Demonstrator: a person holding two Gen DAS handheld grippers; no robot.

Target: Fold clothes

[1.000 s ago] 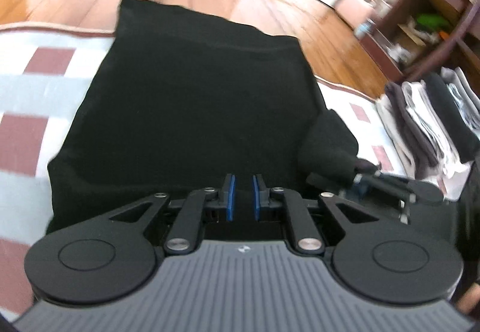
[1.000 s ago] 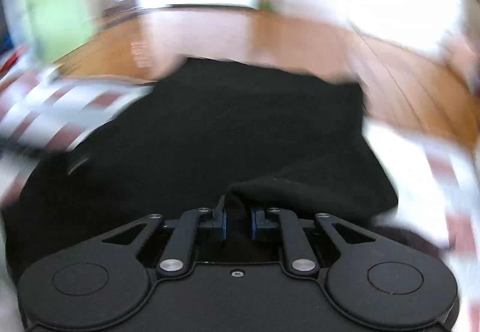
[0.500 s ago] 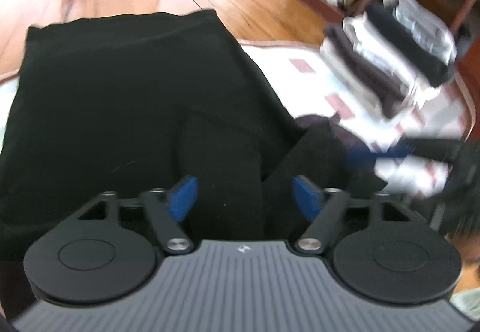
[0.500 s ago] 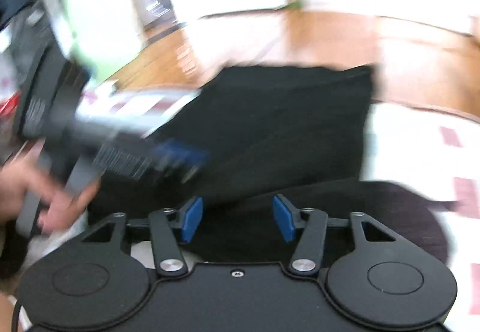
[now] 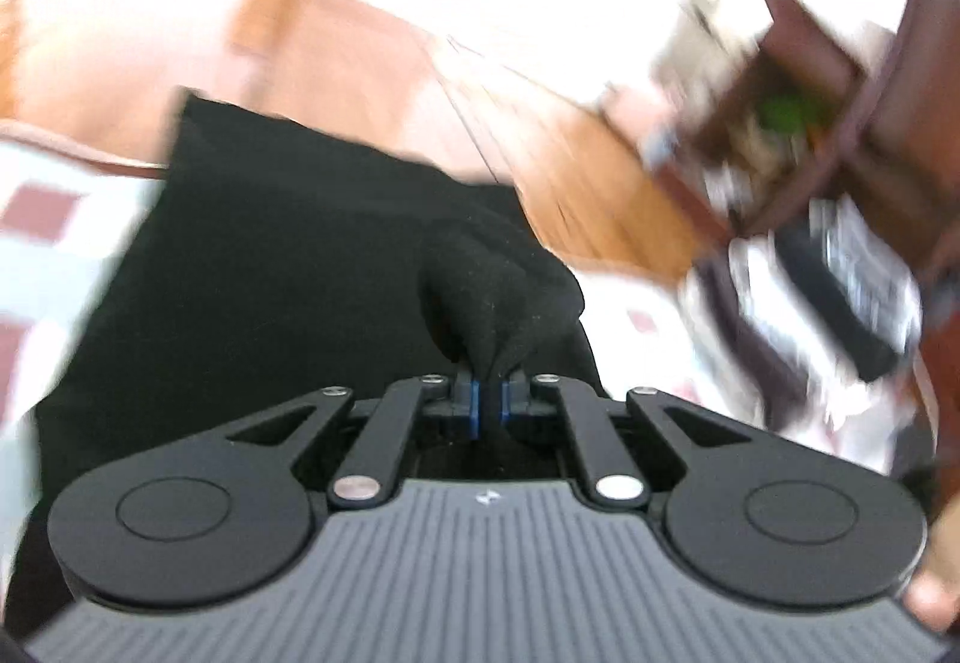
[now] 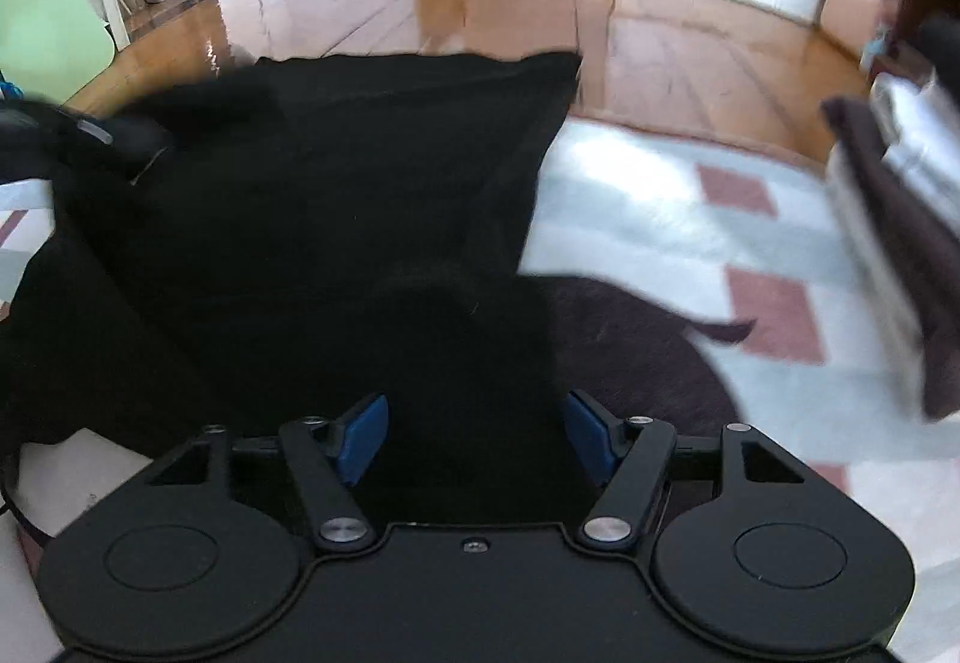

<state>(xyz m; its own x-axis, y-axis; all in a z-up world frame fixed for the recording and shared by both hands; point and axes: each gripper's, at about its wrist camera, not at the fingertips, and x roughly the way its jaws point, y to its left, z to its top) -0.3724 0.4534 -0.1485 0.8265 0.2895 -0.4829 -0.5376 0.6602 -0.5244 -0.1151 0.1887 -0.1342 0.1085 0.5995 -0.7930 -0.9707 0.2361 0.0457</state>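
Observation:
A black garment (image 5: 288, 255) lies spread on a checked mat, its far edge reaching the wood floor. My left gripper (image 5: 491, 398) is shut on a bunched fold of the black garment, which rises in a peak just ahead of the blue pads. In the right wrist view the same garment (image 6: 336, 183) fills the middle. My right gripper (image 6: 474, 438) is open, its blue pads wide apart on either side of a dark fold, with nothing pinched.
A stack of folded clothes (image 5: 822, 297) sits at the right, also at the right edge of the right wrist view (image 6: 900, 219). A dark wooden shelf unit (image 5: 852, 123) stands behind it. The white and red checked mat (image 6: 690, 207) lies on the wood floor (image 6: 480, 15).
My left gripper was shut, opened half a second ago, and has now shut on a fold of the black garment. My right gripper let go of the cloth and opened wider.

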